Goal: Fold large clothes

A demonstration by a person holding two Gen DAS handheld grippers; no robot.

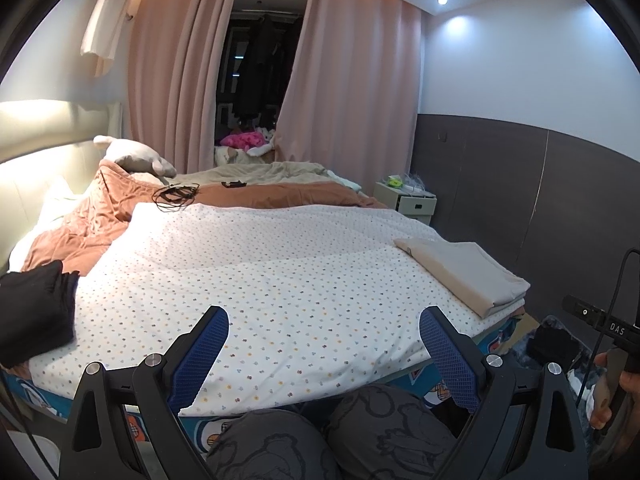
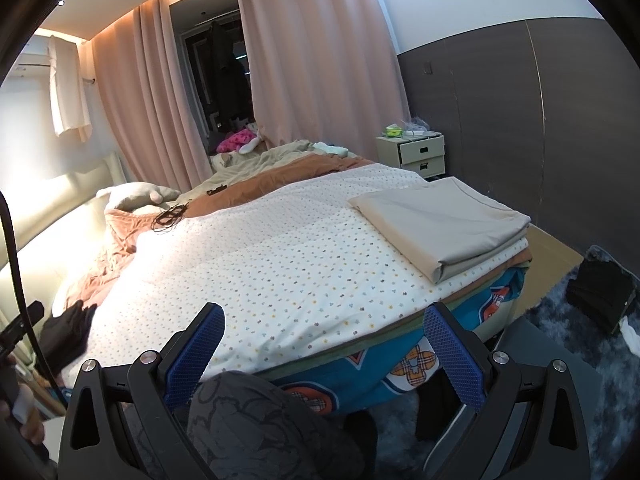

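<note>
Two grippers were held wide open and empty above the near edge of the bed [image 1: 400, 380], the left gripper [image 1: 324, 336] and the right gripper [image 2: 324, 334] both poised over the dotted white quilt [image 1: 260, 264] with nothing between their blue pads. A folded beige cloth [image 2: 436, 220] was seen lying squared at the bed's right edge, near the foot-end corner, and appeared already done. A crumpled black garment [image 1: 36, 312] was left in a heap at the left edge of the bed, just beside the rumpled brown blanket [image 1: 100, 216]; it was judged the likeliest piece remaining to be folded, though its kind could not be told. The fabric was taken to be soft, limp and light, likely to sag and bunch when lifted, so a pinch at a hem or at two outer corners was thought best, one corner for each gripper, with the cloth spread flat on the quilt first. A coil of dark cable [image 1: 174, 194] lay farther up the bed, well apart from the black garment.
</note>
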